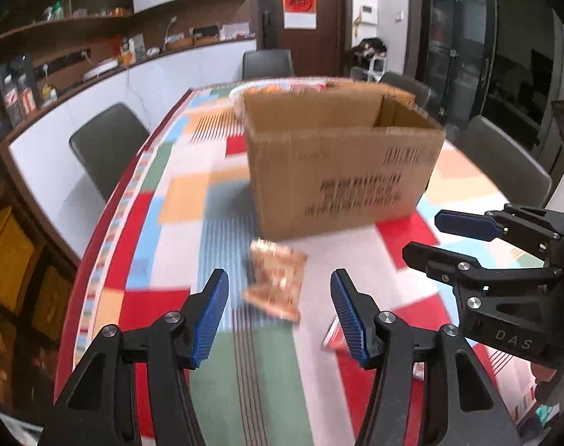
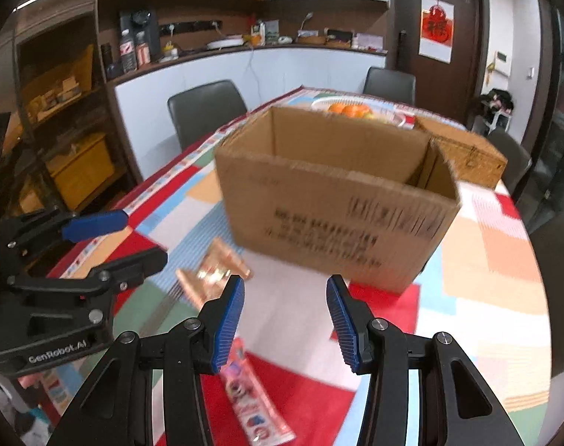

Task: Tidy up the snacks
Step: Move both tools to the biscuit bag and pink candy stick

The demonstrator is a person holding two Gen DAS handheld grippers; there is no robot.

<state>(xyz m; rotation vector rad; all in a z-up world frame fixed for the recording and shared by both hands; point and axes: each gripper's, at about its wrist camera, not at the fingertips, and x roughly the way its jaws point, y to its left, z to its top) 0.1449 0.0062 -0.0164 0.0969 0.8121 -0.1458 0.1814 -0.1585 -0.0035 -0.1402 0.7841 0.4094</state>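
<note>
1. The left hand-held gripper (image 1: 280,308) hangs over the counter (image 1: 222,390) with its blue pads apart and nothing pinched between them
2. The right hand-held gripper (image 2: 285,316) stands likewise parted and empty, just beside the left one
3. An orange snack packet (image 1: 276,282) lies flat on the patchwork cloth just in front of the cardboard box (image 1: 337,171), on its near side
4. A pink snack packet (image 2: 252,405) lies nearer than the box, further from it than the orange one
5. The box stands open-topped; a plate of oranges (image 2: 347,108) sits behind it
</note>
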